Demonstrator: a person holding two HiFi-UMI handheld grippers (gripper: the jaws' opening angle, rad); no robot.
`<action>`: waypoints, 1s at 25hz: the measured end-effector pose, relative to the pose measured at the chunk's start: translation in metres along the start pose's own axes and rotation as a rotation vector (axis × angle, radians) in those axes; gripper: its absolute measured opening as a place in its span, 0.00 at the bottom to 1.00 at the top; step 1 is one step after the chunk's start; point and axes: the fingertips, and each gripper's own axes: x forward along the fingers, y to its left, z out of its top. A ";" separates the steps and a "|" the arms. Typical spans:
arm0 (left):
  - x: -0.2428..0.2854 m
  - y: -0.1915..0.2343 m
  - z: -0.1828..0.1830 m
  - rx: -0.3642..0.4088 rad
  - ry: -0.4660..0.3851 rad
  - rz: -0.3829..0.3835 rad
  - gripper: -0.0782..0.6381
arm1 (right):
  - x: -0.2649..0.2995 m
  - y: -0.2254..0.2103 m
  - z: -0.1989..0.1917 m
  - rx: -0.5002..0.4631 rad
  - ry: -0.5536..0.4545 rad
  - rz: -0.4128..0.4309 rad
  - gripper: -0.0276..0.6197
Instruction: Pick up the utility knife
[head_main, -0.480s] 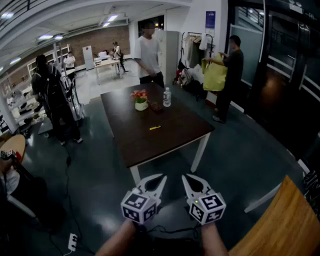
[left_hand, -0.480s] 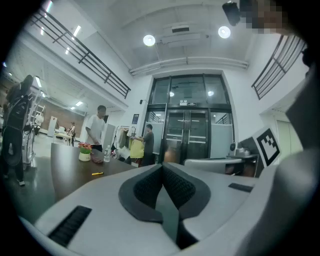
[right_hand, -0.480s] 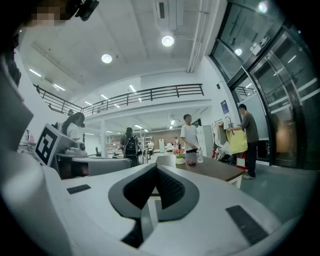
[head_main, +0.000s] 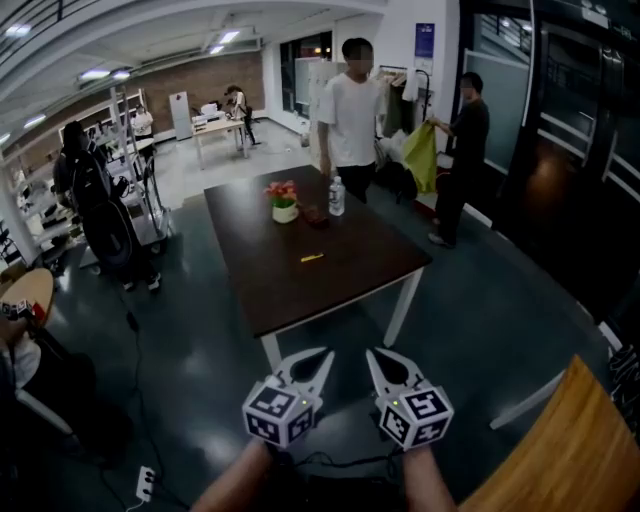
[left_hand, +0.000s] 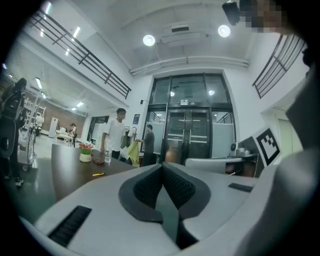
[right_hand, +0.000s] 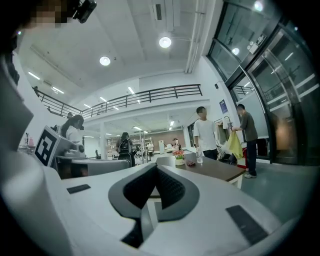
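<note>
Utility knife (head_main: 311, 257) on table (head_main: 260, 295), well beyond left gripper (head_main: 320, 358), right gripper (head_main: 376, 358), both closed, empty

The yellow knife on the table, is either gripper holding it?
No, the utility knife lies on the dark table, far ahead of both the left gripper and right gripper.

The left gripper (head_main: 322, 356) and right gripper (head_main: 372, 356) are 2 pale grey shells with pointed jaws, dark ribbed pads (left_hand: 145, 190) and a cube (head_main: 280, 412) of black-and-white square markers each.
</note>
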 end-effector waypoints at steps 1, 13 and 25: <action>0.001 0.000 0.000 0.002 0.000 0.002 0.12 | 0.000 -0.001 0.000 0.000 -0.001 0.001 0.06; 0.013 0.012 0.001 0.016 0.019 0.033 0.12 | 0.014 -0.013 0.002 0.012 0.003 0.023 0.06; 0.071 0.076 0.000 -0.006 0.029 0.018 0.12 | 0.085 -0.049 0.005 0.001 0.031 0.001 0.06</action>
